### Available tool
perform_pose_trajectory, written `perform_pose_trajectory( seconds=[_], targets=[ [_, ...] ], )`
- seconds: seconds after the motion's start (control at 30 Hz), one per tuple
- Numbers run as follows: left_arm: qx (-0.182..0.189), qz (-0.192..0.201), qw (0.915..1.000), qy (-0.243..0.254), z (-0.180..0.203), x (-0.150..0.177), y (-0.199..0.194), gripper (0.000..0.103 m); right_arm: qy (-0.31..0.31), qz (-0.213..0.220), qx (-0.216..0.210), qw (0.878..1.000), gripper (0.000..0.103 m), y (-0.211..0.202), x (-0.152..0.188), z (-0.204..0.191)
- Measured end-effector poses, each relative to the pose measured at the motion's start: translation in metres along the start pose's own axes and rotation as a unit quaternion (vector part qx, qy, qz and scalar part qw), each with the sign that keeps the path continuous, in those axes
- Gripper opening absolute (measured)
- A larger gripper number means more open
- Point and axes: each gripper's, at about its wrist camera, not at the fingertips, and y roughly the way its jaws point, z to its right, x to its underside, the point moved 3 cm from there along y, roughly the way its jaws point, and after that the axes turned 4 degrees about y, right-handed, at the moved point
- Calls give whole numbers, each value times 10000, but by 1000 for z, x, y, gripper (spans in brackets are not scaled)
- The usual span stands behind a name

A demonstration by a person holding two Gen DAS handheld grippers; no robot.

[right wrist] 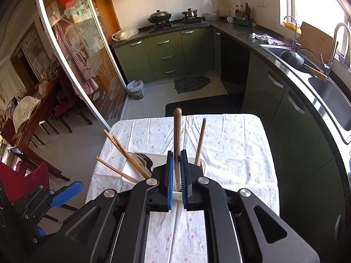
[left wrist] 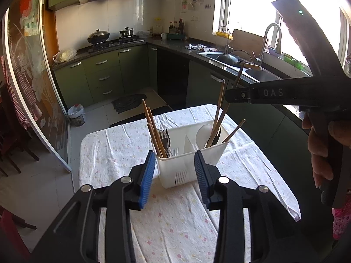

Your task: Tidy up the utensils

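A white plastic utensil caddy [left wrist: 188,151] stands on the cloth-covered table [left wrist: 175,219]. Its left compartment holds wooden chopsticks [left wrist: 153,129] and metal forks [left wrist: 164,139]; its right compartment holds a white spoon [left wrist: 204,131] and more wooden sticks. My left gripper [left wrist: 174,173] is open, its blue pads on either side of the caddy's near corner, not touching it. My right gripper [right wrist: 177,173] is shut on a wooden-handled utensil [right wrist: 177,131] that stands upright in the caddy [right wrist: 131,168]. The right gripper also shows from the side in the left wrist view [left wrist: 232,95].
The table sits in a kitchen with green cabinets [left wrist: 103,74], a sink counter [left wrist: 252,70] close on the right and a glass sliding door [left wrist: 33,87] on the left. A bin [left wrist: 76,114] and a dark mat [left wrist: 129,103] lie on the floor beyond.
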Motion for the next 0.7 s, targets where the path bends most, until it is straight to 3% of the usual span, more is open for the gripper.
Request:
perform_pose_trajectory(
  seconds=[0.07,0.2,0.33,0.47,0.63,0.7],
  targets=[
    [27,3,10000,-25,-1,3,0,39,-2,51,-5,10000,31,-2,4,-1],
    [105,37,9999,-112,1,11,-3,42,12,334,-197,9992,33,-25,11,0],
    [67,352,9992,-158,1,20,-15,56,-58,769,-464,9959,48,-67,34,0],
    [-62,649,9978,-105,5,44,-28,66,-197,1067,-509,9928,63,-95,81,6],
    [-161,727,9972,-90,11,88,-35,72,-258,1196,-583,9908,83,-100,151,18],
    [-227,760,9968,-137,12,105,-38,77,-219,1285,-665,9892,96,-103,176,23]
  ],
)
